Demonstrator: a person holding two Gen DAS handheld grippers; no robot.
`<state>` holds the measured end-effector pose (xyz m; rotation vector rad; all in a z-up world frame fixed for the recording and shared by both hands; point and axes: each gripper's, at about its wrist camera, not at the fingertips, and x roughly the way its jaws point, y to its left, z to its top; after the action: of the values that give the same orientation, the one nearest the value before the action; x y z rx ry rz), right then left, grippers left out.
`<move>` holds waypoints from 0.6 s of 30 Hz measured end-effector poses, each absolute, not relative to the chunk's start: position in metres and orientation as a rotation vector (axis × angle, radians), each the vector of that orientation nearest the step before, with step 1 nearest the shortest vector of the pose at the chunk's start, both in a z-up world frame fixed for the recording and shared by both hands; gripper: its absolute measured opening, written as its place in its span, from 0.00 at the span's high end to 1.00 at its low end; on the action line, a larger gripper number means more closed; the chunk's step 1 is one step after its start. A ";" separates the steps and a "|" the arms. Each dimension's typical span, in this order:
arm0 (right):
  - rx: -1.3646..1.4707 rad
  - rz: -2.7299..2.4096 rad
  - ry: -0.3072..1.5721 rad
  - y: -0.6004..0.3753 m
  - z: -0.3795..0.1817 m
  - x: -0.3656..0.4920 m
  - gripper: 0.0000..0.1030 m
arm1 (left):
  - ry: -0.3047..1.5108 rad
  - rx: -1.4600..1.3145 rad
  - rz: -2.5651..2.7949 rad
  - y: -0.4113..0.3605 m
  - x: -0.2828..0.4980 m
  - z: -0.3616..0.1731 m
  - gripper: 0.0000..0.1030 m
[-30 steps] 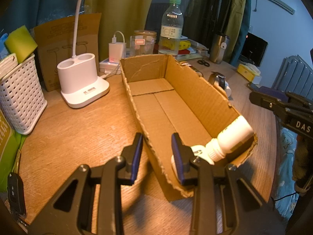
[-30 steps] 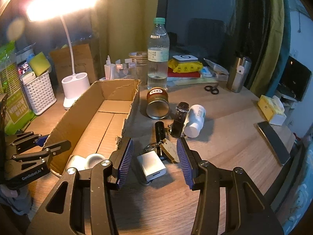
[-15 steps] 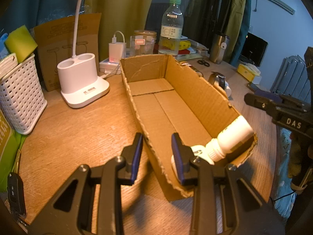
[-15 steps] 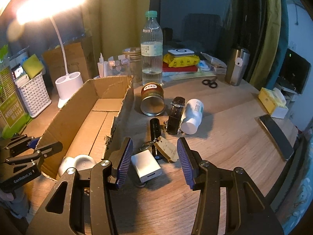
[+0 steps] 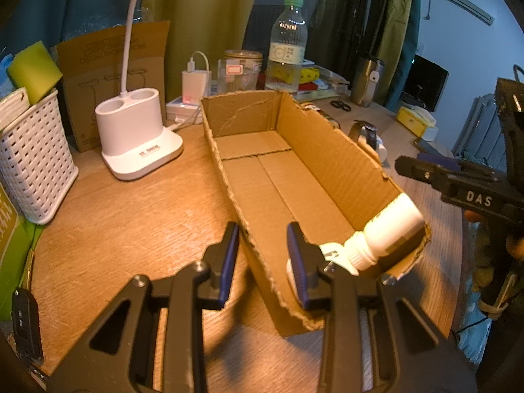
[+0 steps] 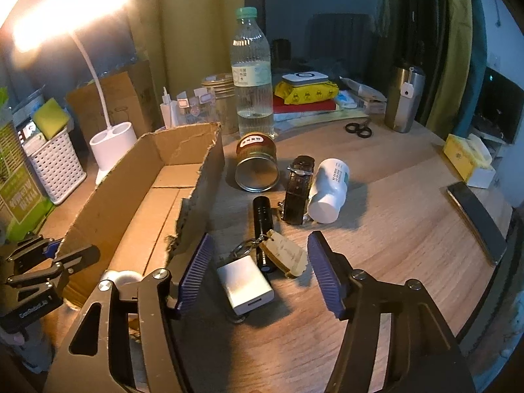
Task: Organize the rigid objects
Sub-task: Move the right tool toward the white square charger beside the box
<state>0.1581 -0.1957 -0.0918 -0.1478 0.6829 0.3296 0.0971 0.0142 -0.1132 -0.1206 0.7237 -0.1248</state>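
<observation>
One white bottle [image 5: 389, 226] already in cardboard box [image 5: 294, 177], near end. My right gripper [image 6: 258, 271] has dropped closer over white charger block [image 6: 245, 283] and key fob [image 6: 286, 255], jaws spread, empty. Left gripper [image 5: 262, 255] unmoved, straddling box wall, not clamped. Next pickup looks imminent.

a lived-in room of a home is shown, most likely a bedroom or study corner. a round wooden table [image 6: 393, 216] is crowded with everyday belongings: a lit white desk lamp [image 5: 137, 137], a white woven basket [image 5: 36, 167], a water bottle [image 6: 251, 75], a steel tumbler [image 6: 403, 98], scissors [image 6: 358, 128], a tissue box [image 6: 470, 160] and a plugged-in charger [image 5: 196, 82]. curtains [image 5: 203, 19] are hung behind, and a wall air conditioner [image 5: 458, 0] and a dark monitor [image 5: 425, 82] are seen beyond.
</observation>
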 end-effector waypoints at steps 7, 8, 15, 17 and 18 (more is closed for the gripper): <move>-0.144 0.309 0.717 -0.199 -0.105 0.174 0.36 | 0.727 -0.131 -0.129 0.015 0.097 -0.114 0.69; -0.142 0.302 0.727 -0.200 -0.109 0.177 0.36 | 0.727 -0.131 -0.129 0.015 0.097 -0.114 0.69; -0.108 0.329 0.756 -0.203 -0.118 0.176 0.36 | 0.727 -0.131 -0.129 0.015 0.098 -0.114 0.68; -0.102 0.336 0.760 -0.204 -0.119 0.174 0.36 | 0.727 -0.132 -0.129 0.015 0.098 -0.114 0.68; -0.093 0.345 0.764 -0.205 -0.119 0.173 0.36 | 0.727 -0.132 -0.129 0.014 0.098 -0.114 0.68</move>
<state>0.1734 -0.2049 -0.1194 -0.0934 0.7638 0.3454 0.0977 0.0143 -0.1141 -0.1320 0.7272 -0.1288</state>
